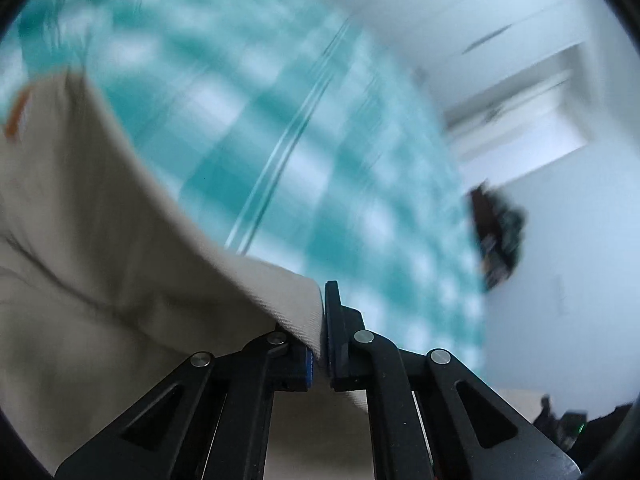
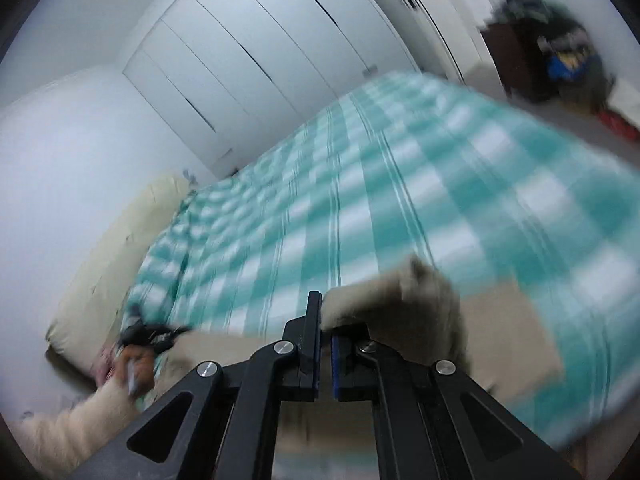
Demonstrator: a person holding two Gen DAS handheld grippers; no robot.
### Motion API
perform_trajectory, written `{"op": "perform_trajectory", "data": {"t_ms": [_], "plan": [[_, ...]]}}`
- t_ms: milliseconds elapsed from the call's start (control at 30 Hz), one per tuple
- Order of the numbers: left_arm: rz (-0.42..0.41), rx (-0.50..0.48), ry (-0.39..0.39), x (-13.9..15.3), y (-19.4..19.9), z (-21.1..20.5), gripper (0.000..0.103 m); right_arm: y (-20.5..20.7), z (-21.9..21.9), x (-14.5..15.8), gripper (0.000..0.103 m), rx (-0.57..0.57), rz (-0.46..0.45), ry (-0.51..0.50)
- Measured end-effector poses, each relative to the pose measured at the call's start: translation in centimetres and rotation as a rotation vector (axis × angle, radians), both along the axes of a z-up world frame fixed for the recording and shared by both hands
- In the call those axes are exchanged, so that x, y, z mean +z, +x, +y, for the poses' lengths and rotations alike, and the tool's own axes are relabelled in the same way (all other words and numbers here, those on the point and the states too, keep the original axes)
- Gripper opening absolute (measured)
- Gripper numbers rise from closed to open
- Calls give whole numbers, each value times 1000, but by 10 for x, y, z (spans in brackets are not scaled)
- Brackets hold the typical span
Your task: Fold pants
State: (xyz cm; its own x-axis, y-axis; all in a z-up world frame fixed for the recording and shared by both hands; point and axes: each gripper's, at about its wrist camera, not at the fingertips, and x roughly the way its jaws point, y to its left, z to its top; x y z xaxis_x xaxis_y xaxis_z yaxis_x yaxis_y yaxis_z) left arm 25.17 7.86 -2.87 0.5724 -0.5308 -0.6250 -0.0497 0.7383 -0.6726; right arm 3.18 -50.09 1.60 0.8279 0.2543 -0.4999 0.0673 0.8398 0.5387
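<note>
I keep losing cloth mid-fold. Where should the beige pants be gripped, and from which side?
Grip the pants at the thick hemmed edge, coming in edge-on from above the bed. Both the left gripper and right gripper pinch there.

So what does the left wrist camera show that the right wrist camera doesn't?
Only the left wrist view shows the left gripper shut on the beige pants close up, with an orange tag near the cloth's far edge.

Only the right wrist view shows the right gripper shut on the pants, the white wardrobe doors, the cream pillow and the person's left hand.

Both show the teal checked bedspread and the dark clutter pile.
</note>
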Motion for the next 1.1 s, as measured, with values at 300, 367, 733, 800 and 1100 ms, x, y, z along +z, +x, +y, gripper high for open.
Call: {"op": "perform_trajectory", "data": {"t_ms": [300,367,733,800,1100], "plan": [[-14,-113,239,-43,-137,6,6,28,-13,15,4,74,-109,-23],[101,-168,278,-88,-148,-10,6,17,-24,-35,4,25,30,-1],[107,-192,343,-104,-156,-36,6,-17,-66,-176,4,-173,421,63],[91,-193,351,-104,-155,-42,6,-17,-62,-172,4,-168,428,35],[113,-258,437,-120,-166,-57,7,-31,-64,-157,4,-187,440,-16]]}}
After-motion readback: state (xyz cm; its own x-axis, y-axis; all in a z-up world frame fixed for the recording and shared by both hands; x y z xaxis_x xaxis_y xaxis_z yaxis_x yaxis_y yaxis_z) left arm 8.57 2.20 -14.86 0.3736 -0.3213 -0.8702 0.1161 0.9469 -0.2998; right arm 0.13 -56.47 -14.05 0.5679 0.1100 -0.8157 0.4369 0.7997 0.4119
